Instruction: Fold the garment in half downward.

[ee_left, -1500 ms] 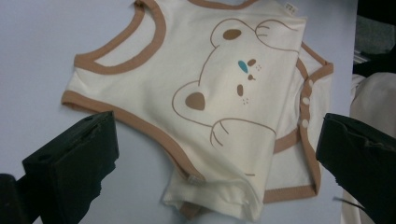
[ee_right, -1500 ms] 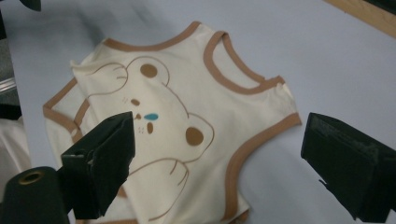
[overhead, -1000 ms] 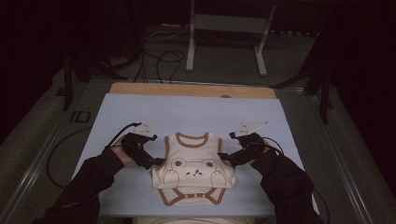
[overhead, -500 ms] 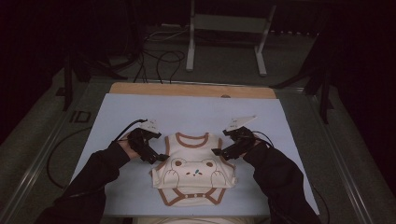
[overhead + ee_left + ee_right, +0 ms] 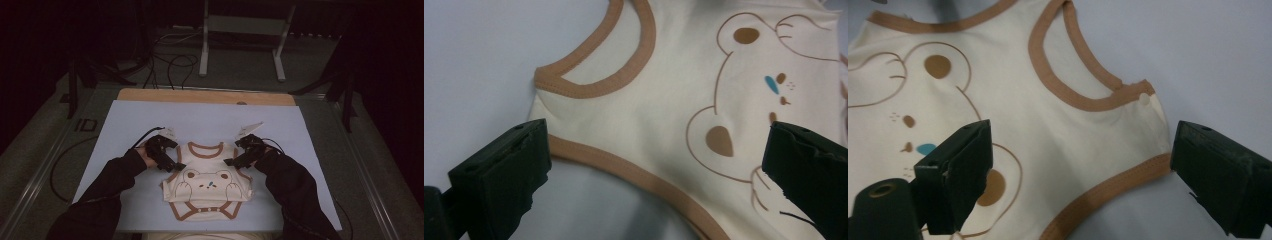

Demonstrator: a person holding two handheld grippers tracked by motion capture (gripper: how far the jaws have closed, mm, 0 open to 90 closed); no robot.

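Now bodysuit (image 5: 207, 175) flat between left gripper (image 5: 172, 165) and right gripper (image 5: 232, 161); both gape wide astride armholes.

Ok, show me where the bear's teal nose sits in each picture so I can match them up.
High view: the teal nose is a tiny speck mid-chest on the cream bodysuit, between both tongs.
Left gripper view: upper right, above the right jaw.
Right gripper view: lower left, beside the left jaw.
Shared landmark: the brown neckline trim.
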